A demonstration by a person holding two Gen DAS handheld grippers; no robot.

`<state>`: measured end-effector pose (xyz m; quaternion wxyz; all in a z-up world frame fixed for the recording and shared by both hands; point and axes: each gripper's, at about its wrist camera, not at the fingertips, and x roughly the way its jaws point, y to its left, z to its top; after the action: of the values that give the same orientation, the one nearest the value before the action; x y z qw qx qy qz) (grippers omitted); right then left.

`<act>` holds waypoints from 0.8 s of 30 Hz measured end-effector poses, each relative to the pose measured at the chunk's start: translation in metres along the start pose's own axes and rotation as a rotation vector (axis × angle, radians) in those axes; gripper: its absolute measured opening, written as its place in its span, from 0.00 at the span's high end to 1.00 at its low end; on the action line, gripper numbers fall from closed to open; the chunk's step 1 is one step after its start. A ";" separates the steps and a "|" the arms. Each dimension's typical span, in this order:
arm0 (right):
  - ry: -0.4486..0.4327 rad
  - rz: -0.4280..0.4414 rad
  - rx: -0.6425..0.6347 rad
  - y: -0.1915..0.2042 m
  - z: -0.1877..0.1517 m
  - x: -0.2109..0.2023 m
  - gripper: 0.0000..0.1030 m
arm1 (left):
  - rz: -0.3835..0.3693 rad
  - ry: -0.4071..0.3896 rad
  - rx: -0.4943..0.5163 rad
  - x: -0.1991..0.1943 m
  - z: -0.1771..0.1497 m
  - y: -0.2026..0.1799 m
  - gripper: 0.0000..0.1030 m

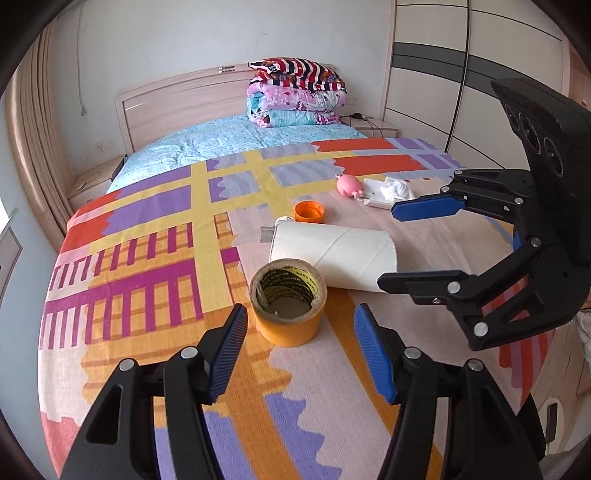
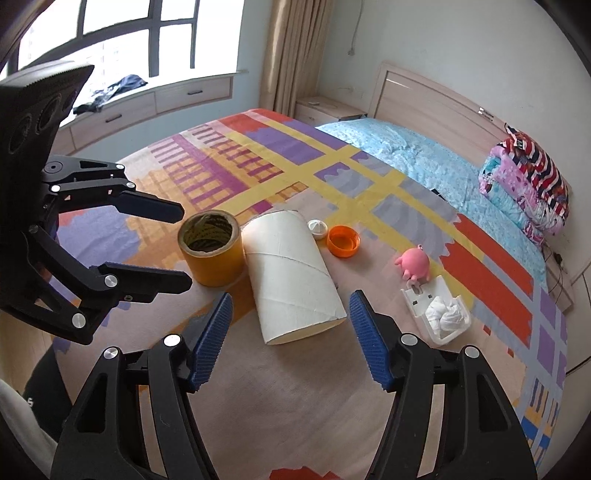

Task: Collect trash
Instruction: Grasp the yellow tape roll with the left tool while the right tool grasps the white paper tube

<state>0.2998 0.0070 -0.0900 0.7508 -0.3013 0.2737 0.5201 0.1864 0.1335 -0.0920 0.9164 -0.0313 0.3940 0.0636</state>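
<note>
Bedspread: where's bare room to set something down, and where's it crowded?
Free: the near strip between both tools and the tape roll and cardboard tube; the far-left spread; the blue sheet before the folded quilts. Crowded: tape, tube, orange cap, pink toy, white tray.

Daylight is coming through a large paned window (image 2: 122, 40) above a drawer bench (image 2: 155, 103), beside beige curtains (image 2: 291, 51). A bed (image 1: 192, 229) with a pale wooden headboard (image 1: 184, 99) is standing against the white wall (image 1: 166, 33), a wardrobe (image 1: 480, 74) flanking it, nightstands (image 2: 325, 107) alongside.
</note>
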 end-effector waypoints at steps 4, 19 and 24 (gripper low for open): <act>0.013 0.030 0.011 -0.005 0.002 0.012 0.37 | 0.005 0.010 -0.002 0.010 0.004 0.003 0.44; 0.038 0.057 0.011 -0.004 0.002 0.035 0.37 | 0.005 0.007 -0.006 0.024 0.011 0.006 0.56; 0.033 0.046 0.003 -0.001 0.000 0.033 0.40 | 0.006 0.007 -0.007 0.023 0.010 0.005 0.56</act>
<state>0.3115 0.0275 -0.1137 0.7343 -0.3026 0.2937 0.5320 0.2090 0.1421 -0.1017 0.9146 -0.0337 0.3973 0.0679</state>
